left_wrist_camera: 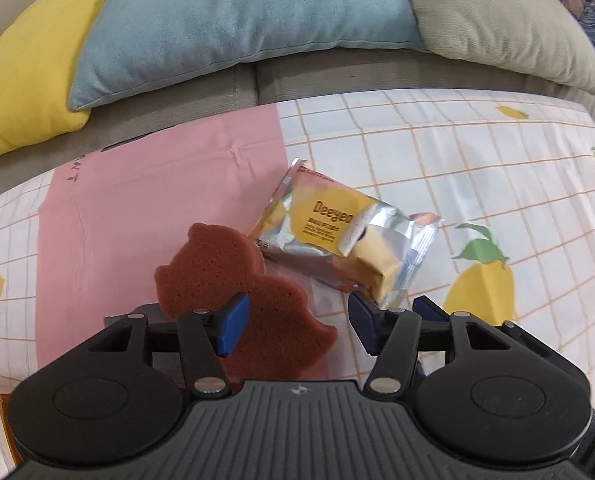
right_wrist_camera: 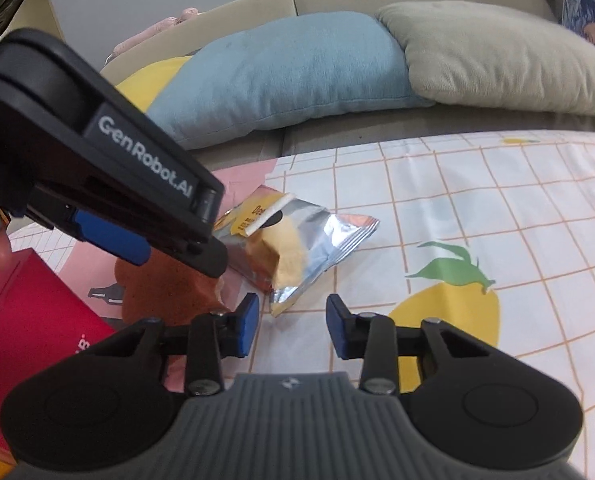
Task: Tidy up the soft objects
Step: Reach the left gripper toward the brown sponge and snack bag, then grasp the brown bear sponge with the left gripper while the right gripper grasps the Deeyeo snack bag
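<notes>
1. The left gripper [left_wrist_camera: 293, 320] points down over the brown sponge [left_wrist_camera: 241, 296]. Its jaws are apart. The sponge lies under the left jaw and reaches into the gap. The pads do not squeeze it yet.
2. The right gripper [right_wrist_camera: 291, 326] is low over the lemon cloth [right_wrist_camera: 477, 208]. Its jaws are apart too, and nothing is between them.
3. The shiny snack packet [right_wrist_camera: 297, 248] lies just in front of the right gripper. Its nearest corner is close to the gap. In the left wrist view the packet is ahead and a bit to the right, and its lower edge touches or lies over the sponge.
4. I think each gripper is going for one soft thing: left for the sponge, right for the packet.
5. To do it well, move the left gripper a little to the left, so the sponge sits in the middle of the gap. Then close gently, because a sponge squashes.
6. The right gripper should slide forward until the packet's corner is well inside. Pinch the flat sealed edge, not the puffy middle, or it may slip.
7. Lift one thing at a time. They touch, so one may drag the other.
8. The two grippers are close together. Keep them from bumping.
</notes>
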